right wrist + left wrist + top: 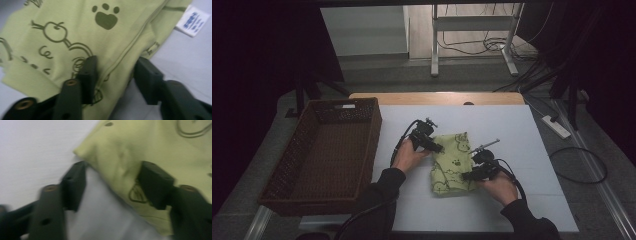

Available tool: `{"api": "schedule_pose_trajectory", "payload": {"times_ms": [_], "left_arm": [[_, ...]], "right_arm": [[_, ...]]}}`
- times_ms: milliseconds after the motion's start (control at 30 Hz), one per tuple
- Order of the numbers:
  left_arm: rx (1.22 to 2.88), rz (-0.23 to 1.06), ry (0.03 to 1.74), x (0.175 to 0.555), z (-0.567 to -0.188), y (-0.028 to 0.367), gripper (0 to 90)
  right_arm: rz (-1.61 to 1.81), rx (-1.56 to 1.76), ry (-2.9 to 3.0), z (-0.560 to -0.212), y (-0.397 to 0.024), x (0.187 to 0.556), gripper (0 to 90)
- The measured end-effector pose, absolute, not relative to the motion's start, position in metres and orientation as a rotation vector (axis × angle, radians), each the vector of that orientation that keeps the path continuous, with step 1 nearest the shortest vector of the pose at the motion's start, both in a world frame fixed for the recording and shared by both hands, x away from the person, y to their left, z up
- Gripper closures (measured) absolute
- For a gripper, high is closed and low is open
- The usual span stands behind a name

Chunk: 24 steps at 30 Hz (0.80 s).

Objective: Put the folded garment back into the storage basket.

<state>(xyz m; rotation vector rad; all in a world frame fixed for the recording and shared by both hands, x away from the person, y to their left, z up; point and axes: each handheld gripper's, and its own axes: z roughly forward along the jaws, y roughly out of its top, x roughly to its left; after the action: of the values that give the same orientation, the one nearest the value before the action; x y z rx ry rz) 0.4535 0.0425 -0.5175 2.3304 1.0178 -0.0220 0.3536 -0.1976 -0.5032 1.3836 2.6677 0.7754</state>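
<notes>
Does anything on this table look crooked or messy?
Only slightly: the green cloth lies askew on the white table, folded unevenly with a rumpled edge where the right gripper stands. The basket sits tidy beside it.

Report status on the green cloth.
Left tongs and right tongs straddle green cloth edges, not clamped. Cloth folded on mat. Basket left, clear.

I see one yellow-green cloth [452,162], folded into a rough rectangle, lying flat on the white table surface, right of centre. Dark line drawings and a paw print on top, a seam along one side, small white label at one edge.
</notes>
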Motion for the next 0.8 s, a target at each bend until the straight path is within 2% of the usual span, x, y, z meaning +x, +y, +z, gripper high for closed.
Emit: {"api": "schedule_pose_trajectory", "payload": {"times_ms": [33, 133, 167, 333, 800], "left_arm": [[2.299, -0.069, 1.023, 0.454, -0.519, 0.045, 56.2], [2.274, -0.119, 1.020, 0.455, -0.521, 0.048, 61.0], [2.258, -0.153, 1.025, 0.455, -0.522, 0.048, 67.6], [2.265, -0.134, 1.022, 0.454, -0.519, 0.046, 78.3], [2.410, 0.085, 0.928, 0.446, -0.503, 0.029, 80.9]], "right_arm": [[0.810, 1.402, 2.684, -0.504, -0.198, 0.354, 69.0], [0.824, 1.410, 2.694, -0.504, -0.198, 0.354, 73.8], [0.840, 1.416, 2.698, -0.503, -0.198, 0.354, 78.0], [0.836, 1.416, 2.707, -0.502, -0.198, 0.355, 80.7], [0.852, 1.352, 2.708, -0.493, -0.195, 0.351, 81.5]]}}
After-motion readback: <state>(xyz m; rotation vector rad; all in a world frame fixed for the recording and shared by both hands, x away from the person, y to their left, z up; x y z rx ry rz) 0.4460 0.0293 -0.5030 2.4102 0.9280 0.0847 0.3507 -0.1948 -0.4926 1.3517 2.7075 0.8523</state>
